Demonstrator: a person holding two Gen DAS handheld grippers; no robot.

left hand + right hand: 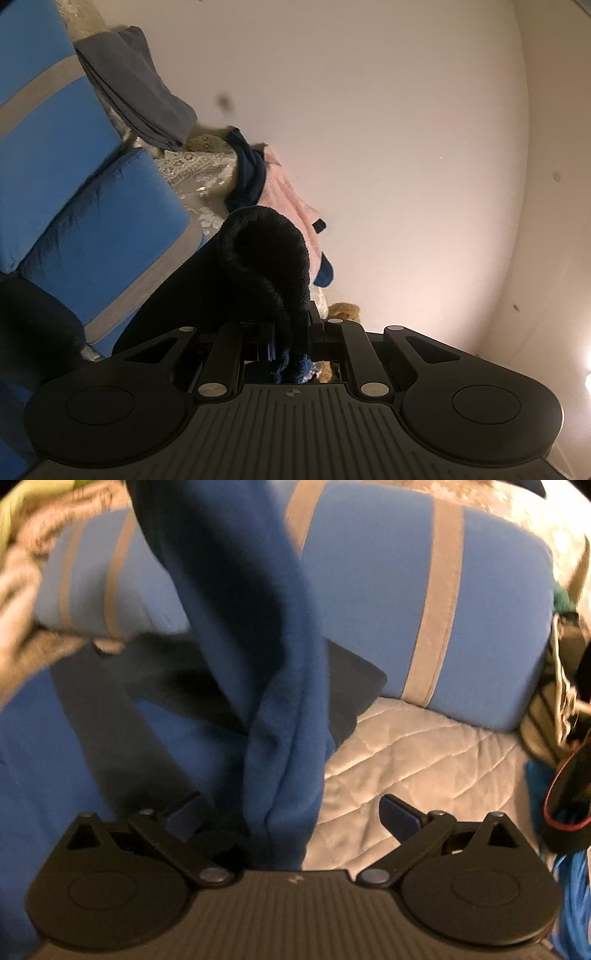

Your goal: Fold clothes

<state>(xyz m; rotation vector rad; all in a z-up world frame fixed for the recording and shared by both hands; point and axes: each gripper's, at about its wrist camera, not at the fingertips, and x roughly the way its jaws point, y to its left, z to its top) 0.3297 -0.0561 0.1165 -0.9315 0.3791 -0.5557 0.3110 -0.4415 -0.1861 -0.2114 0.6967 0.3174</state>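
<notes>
Fleece (280,701) hanging between the right claw's (291,816) spread fingers, two cushions (424,602) beyond it left and right, quilt (406,760) below right, fleece (269,266) bunched ahead of left claw (291,332), cushions (92,229) left.

Quilted grey bed cover (417,753), two blue grey-striped cushions (424,590) resting on it, blue fleece garment (280,686) draped across
</notes>
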